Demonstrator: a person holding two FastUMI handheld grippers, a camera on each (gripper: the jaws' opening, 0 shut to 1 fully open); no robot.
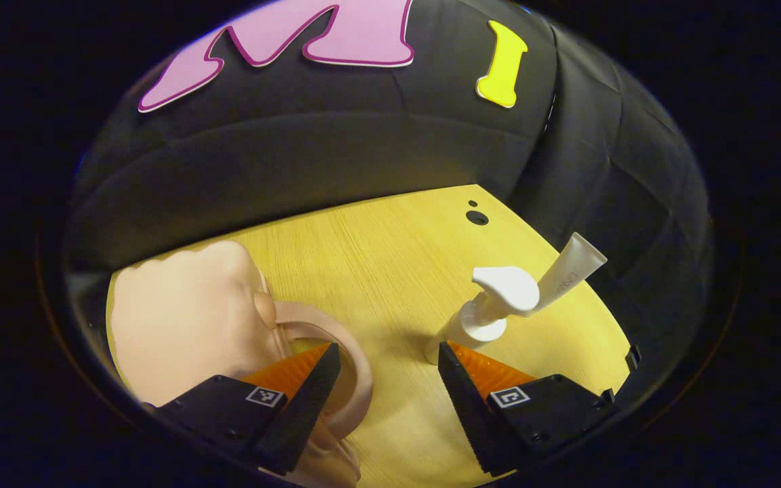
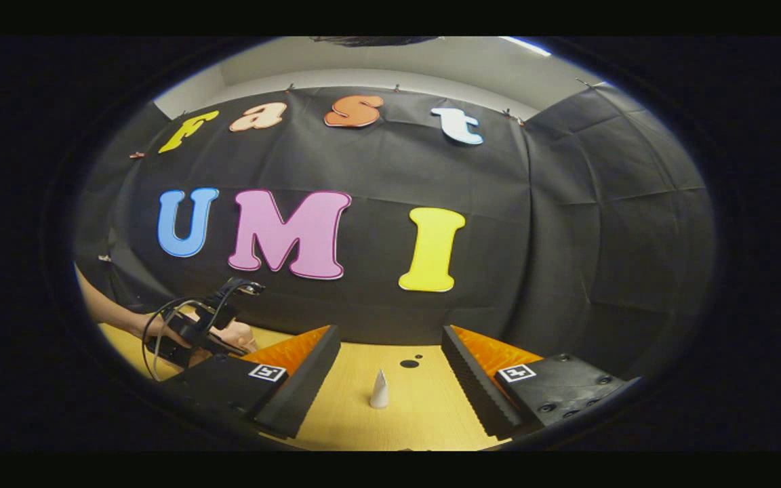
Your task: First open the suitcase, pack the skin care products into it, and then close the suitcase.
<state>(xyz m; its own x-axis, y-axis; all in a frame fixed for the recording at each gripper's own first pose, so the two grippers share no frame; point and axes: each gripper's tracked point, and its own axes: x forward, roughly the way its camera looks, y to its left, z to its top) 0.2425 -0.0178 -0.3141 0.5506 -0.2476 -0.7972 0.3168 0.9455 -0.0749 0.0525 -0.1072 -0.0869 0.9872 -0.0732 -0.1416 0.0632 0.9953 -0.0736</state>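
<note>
So in the left gripper view, the left gripper [image 1: 389, 379] hung low over the pale yellow wood-grain counter [image 1: 377, 271] with its fingers spread wide and nothing between them. The small peach-pink plastic suitcase [image 1: 194, 325] sat closed on the counter, right under and behind the left finger, its curved handle [image 1: 353, 379] poking out past that fingertip. On the other side of the gap from the suitcase stood a white pump bottle [image 1: 492, 308], just beyond the right finger, and a white squeeze tube [image 1: 570, 271] leaned right behind the pump head.

Right gripper view: the right gripper [image 2: 390, 369] was wide open too, holding nothing. The white tube [image 2: 379, 391] stood on the counter [image 2: 424, 413] ahead, between the fingers. Well off from the tube was the left gripper [image 2: 194, 329] in a hand [image 2: 160, 332], over the suitcase [image 2: 234, 333].
</note>
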